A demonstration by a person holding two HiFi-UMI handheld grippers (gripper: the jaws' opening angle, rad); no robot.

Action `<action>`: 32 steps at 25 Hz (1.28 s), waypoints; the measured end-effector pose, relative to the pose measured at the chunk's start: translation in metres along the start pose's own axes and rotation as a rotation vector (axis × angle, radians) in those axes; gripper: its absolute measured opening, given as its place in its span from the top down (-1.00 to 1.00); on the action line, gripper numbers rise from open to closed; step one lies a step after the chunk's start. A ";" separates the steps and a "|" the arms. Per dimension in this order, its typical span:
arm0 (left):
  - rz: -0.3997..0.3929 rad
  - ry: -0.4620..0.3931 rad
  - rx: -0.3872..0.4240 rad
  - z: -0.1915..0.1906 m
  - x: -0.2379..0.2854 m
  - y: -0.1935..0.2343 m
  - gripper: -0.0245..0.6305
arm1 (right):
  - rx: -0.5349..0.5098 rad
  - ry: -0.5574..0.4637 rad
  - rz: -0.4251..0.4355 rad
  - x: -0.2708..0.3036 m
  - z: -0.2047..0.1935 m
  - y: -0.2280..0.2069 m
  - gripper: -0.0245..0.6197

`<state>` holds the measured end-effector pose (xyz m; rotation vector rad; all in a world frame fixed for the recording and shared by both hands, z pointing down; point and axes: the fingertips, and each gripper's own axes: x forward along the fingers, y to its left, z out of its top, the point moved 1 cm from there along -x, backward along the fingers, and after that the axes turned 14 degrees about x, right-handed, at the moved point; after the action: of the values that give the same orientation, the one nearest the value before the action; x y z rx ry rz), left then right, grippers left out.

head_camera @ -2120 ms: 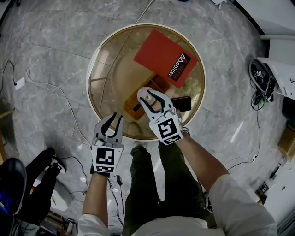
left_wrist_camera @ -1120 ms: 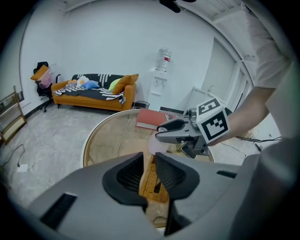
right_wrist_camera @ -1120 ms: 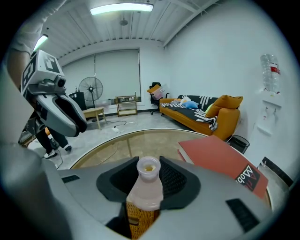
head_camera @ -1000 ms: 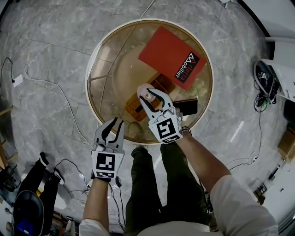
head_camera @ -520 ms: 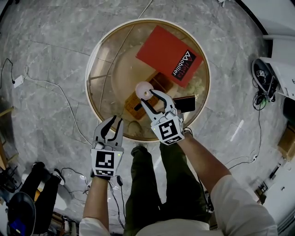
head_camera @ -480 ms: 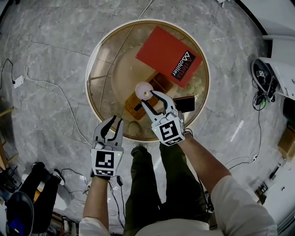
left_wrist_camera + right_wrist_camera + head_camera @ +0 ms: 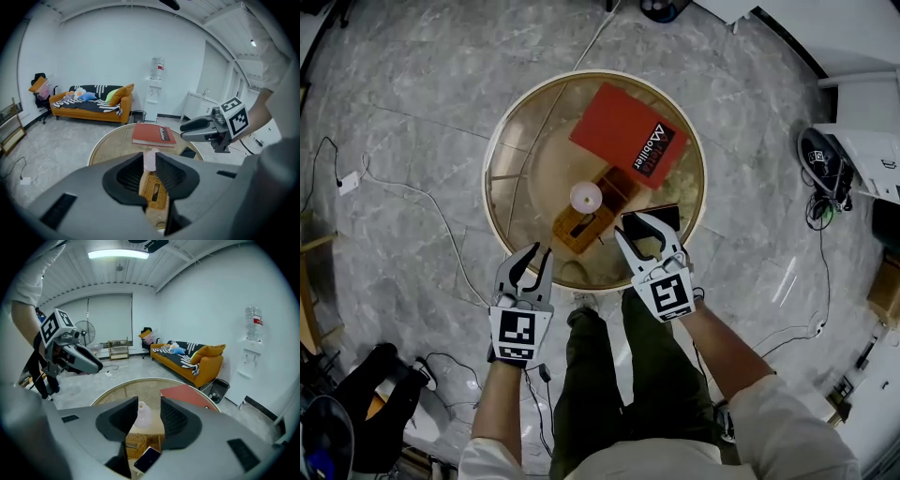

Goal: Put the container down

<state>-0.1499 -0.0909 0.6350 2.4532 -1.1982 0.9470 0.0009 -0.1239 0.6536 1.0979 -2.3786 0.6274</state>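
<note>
The container (image 7: 586,196), a small pale jar with a round white top, stands upright and alone on the round glass table (image 7: 502,150). It also shows beyond the jaws in the left gripper view (image 7: 150,159) and the right gripper view (image 7: 143,412). My right gripper (image 7: 637,228) hovers over the table's near right edge, well clear of the container. Its jaws are closing from a wide gape with nothing between them. My left gripper (image 7: 532,258) hangs open and empty at the table's near edge.
A red book (image 7: 623,141) lies on the far side of the table. A wicker basket (image 7: 581,225) sits under the glass near the container. A dark phone (image 7: 656,216) lies by the right gripper. Cables (image 7: 412,187) run over the marble floor.
The right gripper has let go of the container and drawn back to the right, towards the person. The container now stands free on the table. The left gripper has hardly moved.
</note>
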 end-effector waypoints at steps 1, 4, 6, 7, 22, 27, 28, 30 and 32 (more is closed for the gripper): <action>0.001 -0.005 0.005 0.006 -0.005 -0.001 0.67 | -0.005 -0.006 -0.009 -0.010 0.005 -0.002 0.41; 0.009 -0.023 0.016 0.025 -0.022 -0.001 0.68 | -0.036 -0.036 -0.030 -0.040 0.021 -0.007 0.48; 0.022 -0.037 0.017 0.036 -0.036 0.000 0.70 | -0.049 -0.044 -0.051 -0.061 0.031 -0.010 0.56; 0.029 -0.044 0.017 0.042 -0.043 0.000 0.71 | -0.051 -0.046 -0.063 -0.072 0.035 -0.011 0.61; 0.099 -0.088 0.030 0.095 -0.125 -0.022 0.90 | -0.003 -0.076 -0.204 -0.210 0.070 -0.023 0.85; 0.082 -0.105 0.063 0.111 -0.143 -0.032 0.90 | 0.021 -0.083 -0.243 -0.239 0.083 -0.019 0.86; 0.080 -0.109 0.067 0.114 -0.146 -0.033 0.90 | 0.025 -0.085 -0.250 -0.243 0.086 -0.018 0.86; 0.076 -0.115 0.067 0.117 -0.153 -0.037 0.90 | 0.033 -0.089 -0.257 -0.252 0.088 -0.015 0.86; 0.072 -0.109 0.065 0.117 -0.161 -0.040 0.90 | 0.039 -0.093 -0.267 -0.261 0.091 -0.012 0.86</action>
<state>-0.1391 -0.0233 0.4436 2.5576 -1.3196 0.8942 0.1452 -0.0302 0.4367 1.4595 -2.2480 0.5399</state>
